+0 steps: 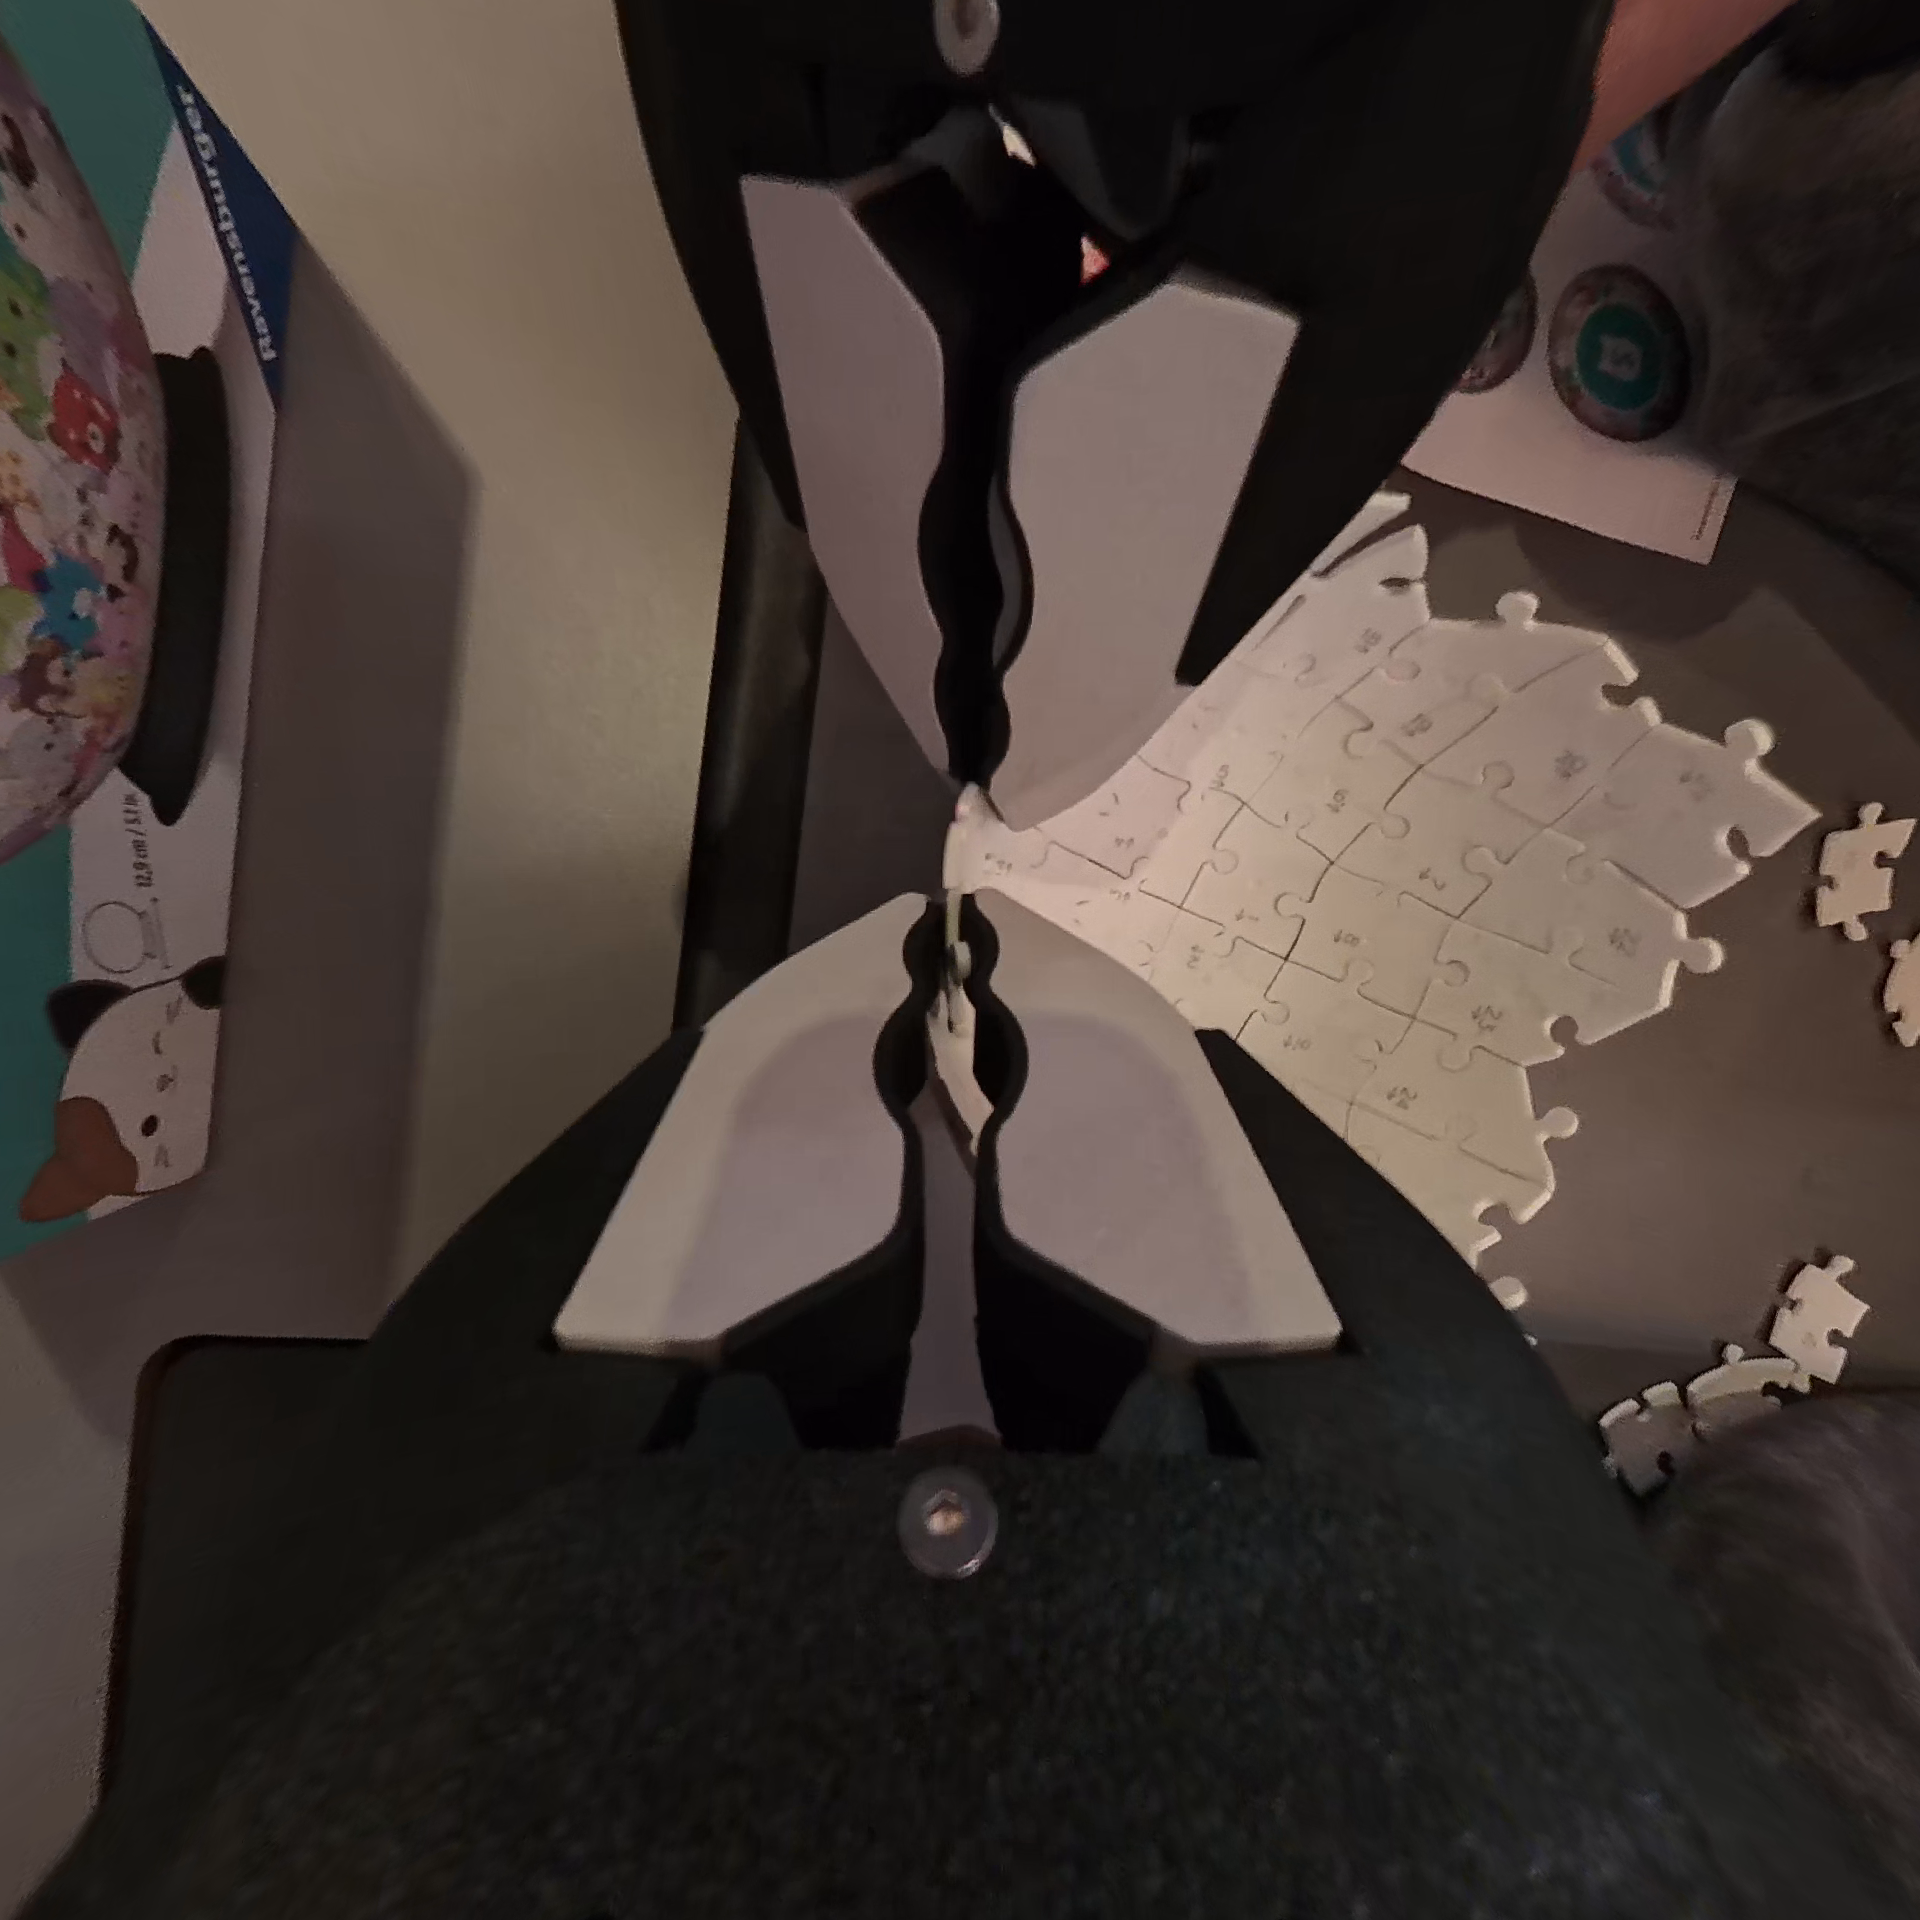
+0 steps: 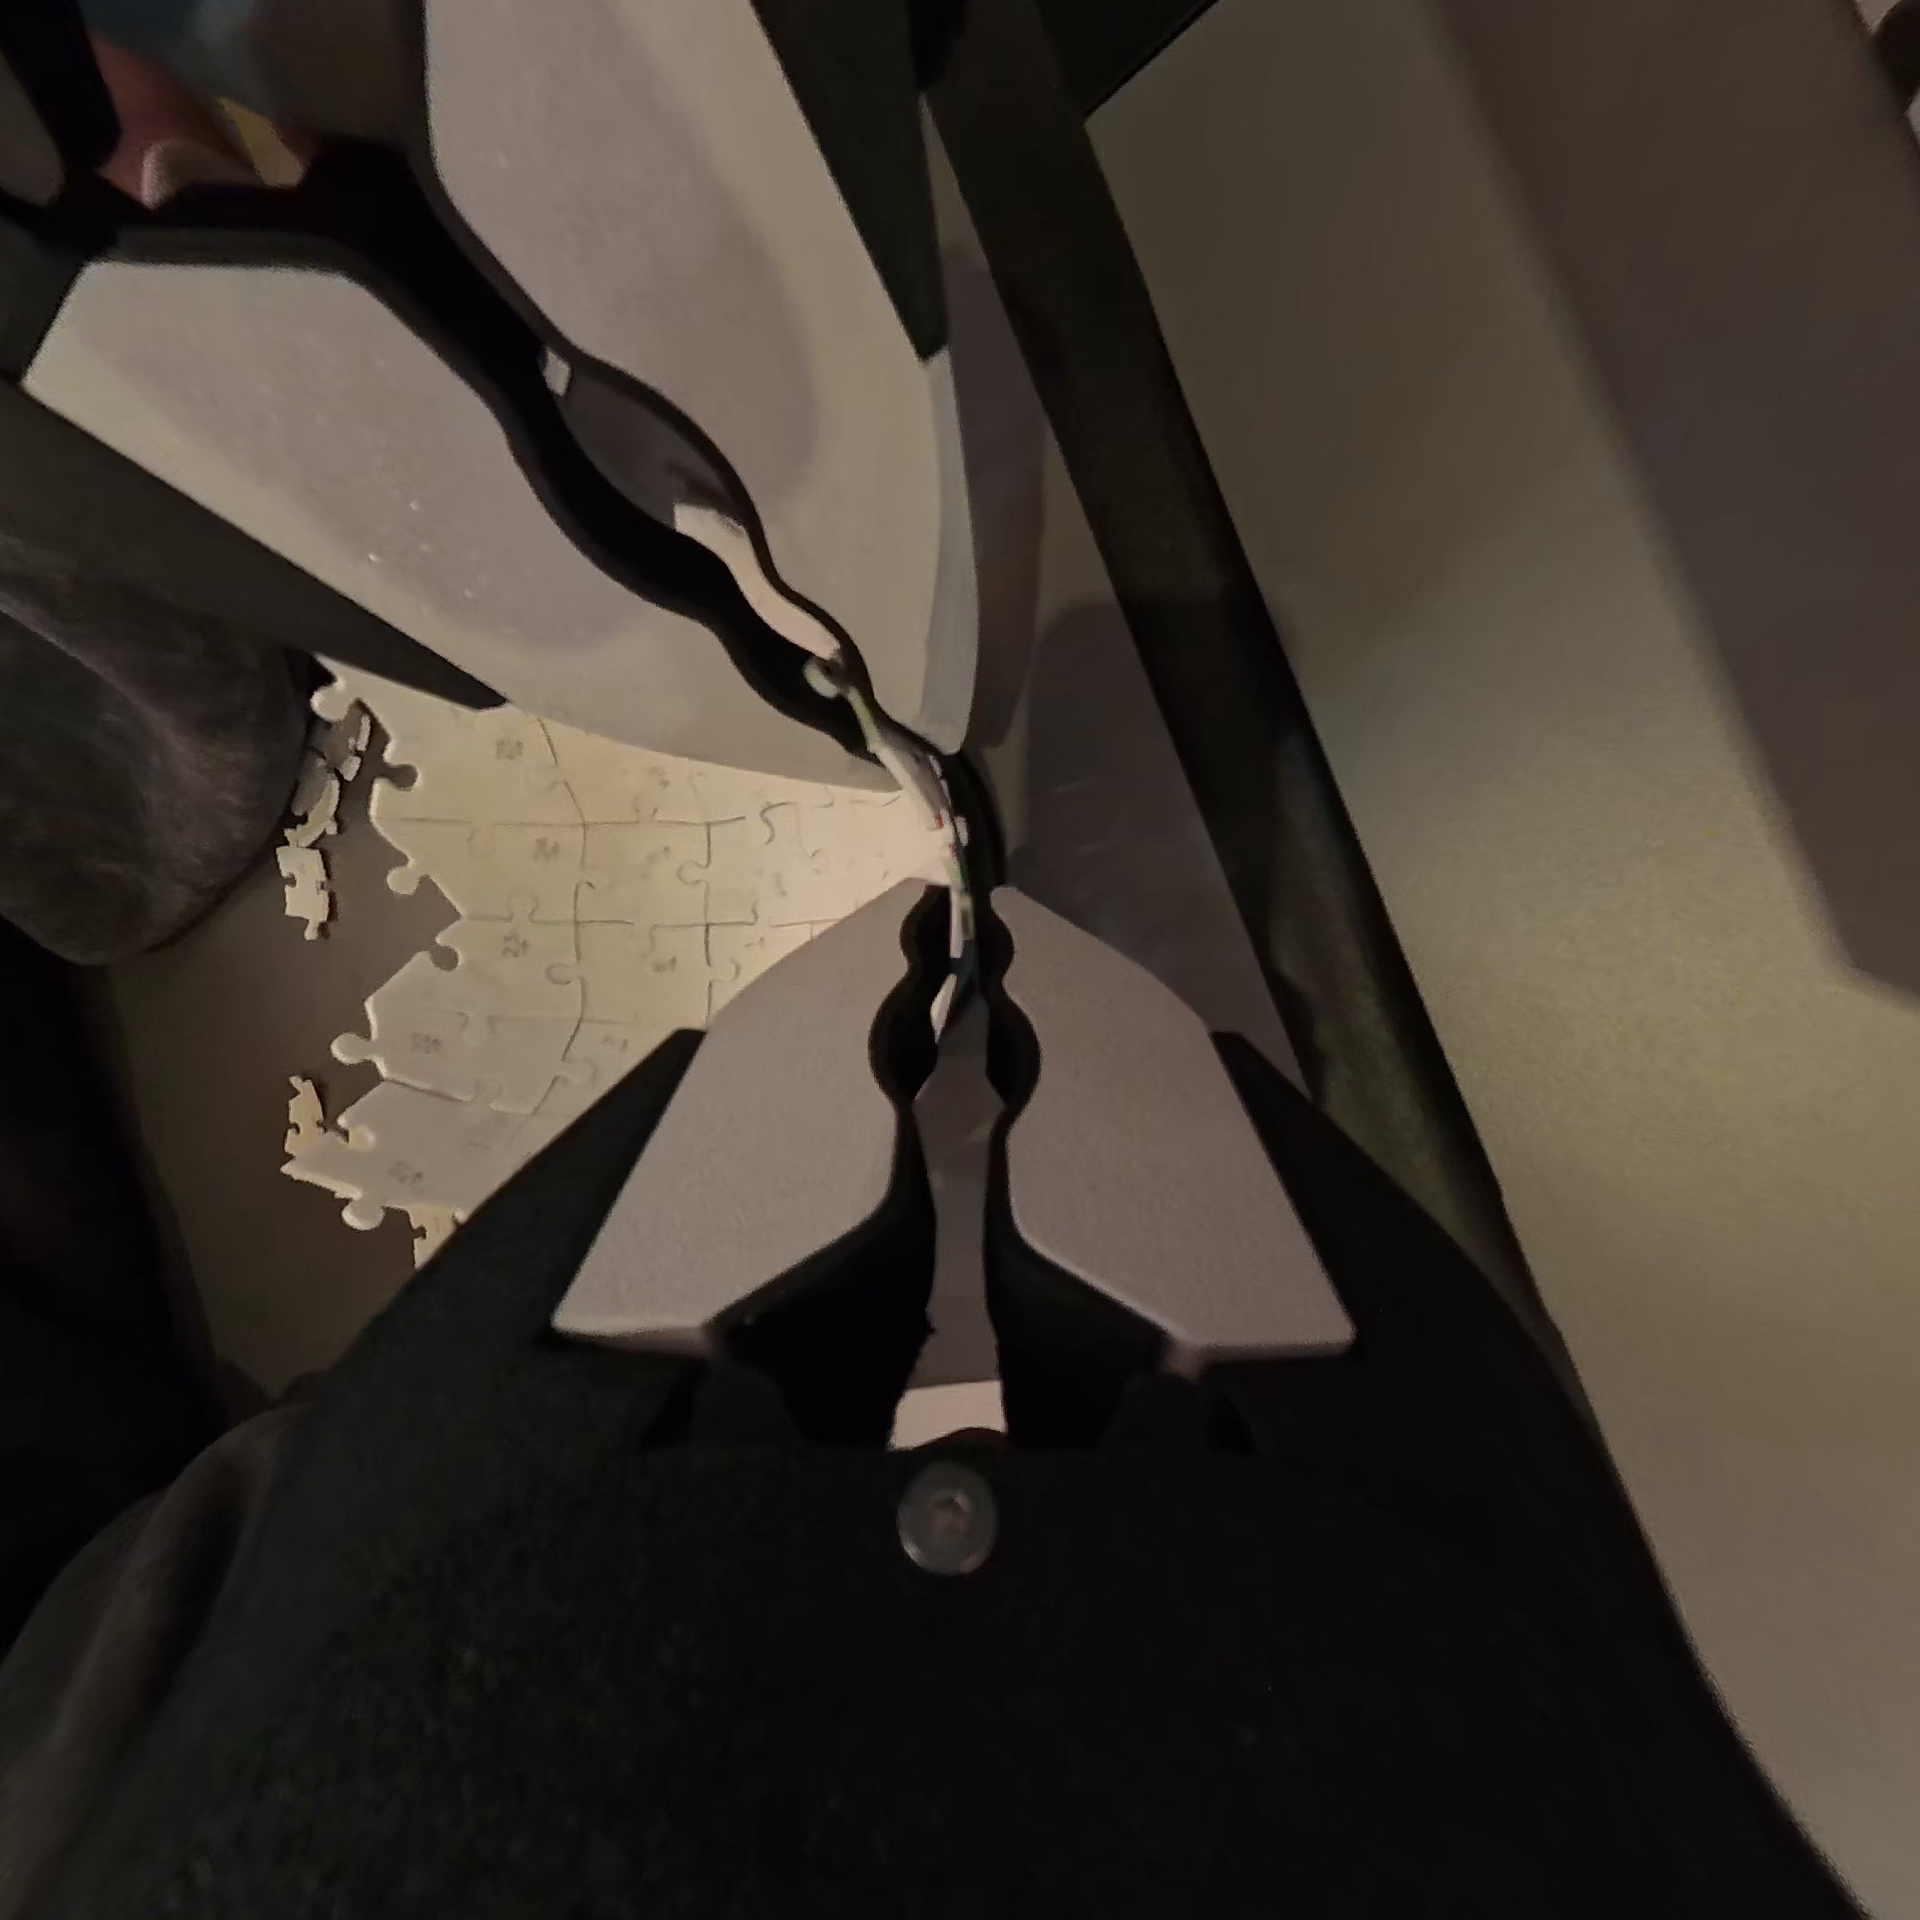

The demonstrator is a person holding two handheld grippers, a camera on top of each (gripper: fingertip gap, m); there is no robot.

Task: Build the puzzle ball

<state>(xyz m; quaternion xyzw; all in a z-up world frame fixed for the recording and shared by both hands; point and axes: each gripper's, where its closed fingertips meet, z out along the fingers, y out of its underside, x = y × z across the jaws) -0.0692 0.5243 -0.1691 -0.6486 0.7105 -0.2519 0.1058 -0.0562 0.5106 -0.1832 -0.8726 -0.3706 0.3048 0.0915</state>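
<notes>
The joined puzzle section [image 1: 1403,883] is a curved white sheet of numbered pieces, back side towards the camera, and spreads out to the right. My left gripper [image 1: 954,920] comes up from the bottom and is shut on the sheet's near edge. My right gripper [image 1: 975,795] comes down from the top and is shut on the same edge just beyond it, tip to tip. In the right wrist view the sheet [image 2: 582,894] lies to the left, my right gripper [image 2: 961,920] pinches its edge, and my left gripper [image 2: 906,753] pinches it from the upper left.
The puzzle box [image 1: 125,623] with the ball picture stands at the left. A printed instruction sheet [image 1: 1579,416] lies at the upper right. Loose white pieces [image 1: 1865,873] [image 2: 307,894] lie beside the sheet. A dark post [image 2: 1195,520] runs behind the grippers. A grey sleeve [image 1: 1818,260] shows at the right. Less than 4 cm separates the two grippers' tips.
</notes>
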